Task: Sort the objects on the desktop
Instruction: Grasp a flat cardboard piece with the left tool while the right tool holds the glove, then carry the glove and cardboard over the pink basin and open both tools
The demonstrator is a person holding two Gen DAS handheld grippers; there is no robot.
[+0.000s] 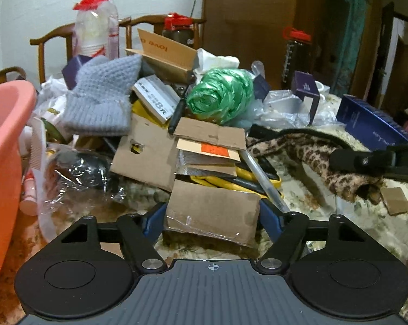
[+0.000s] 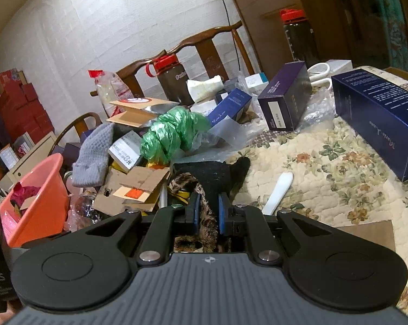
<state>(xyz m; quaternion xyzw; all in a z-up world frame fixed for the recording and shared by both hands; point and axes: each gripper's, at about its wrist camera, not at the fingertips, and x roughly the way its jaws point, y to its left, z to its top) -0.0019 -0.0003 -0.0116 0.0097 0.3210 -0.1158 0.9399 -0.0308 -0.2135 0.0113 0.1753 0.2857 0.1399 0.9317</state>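
Note:
My left gripper (image 1: 213,214) stands with its blue pads on either side of a small cardboard box (image 1: 213,214) at the front of the pile, shut on it. My right gripper (image 2: 207,208) is shut on a leopard-print and black fabric piece (image 2: 204,178); in the left wrist view that fabric (image 1: 307,149) hangs from the right gripper's finger (image 1: 366,159) over the tablecloth. A pink basin (image 1: 3,146) sits at the left and also shows in the right wrist view (image 2: 38,197) with red cloth inside.
The pile holds a grey knit hat (image 1: 100,97), a green plastic bag (image 1: 220,94), flat cardboard (image 1: 149,157), a pen (image 1: 263,181) and a comb (image 1: 37,146). Blue boxes (image 2: 377,116) and purple boxes (image 2: 285,100), bottles (image 2: 171,78) and chairs stand behind. A white spatula-like stick (image 2: 279,192) lies on the floral cloth.

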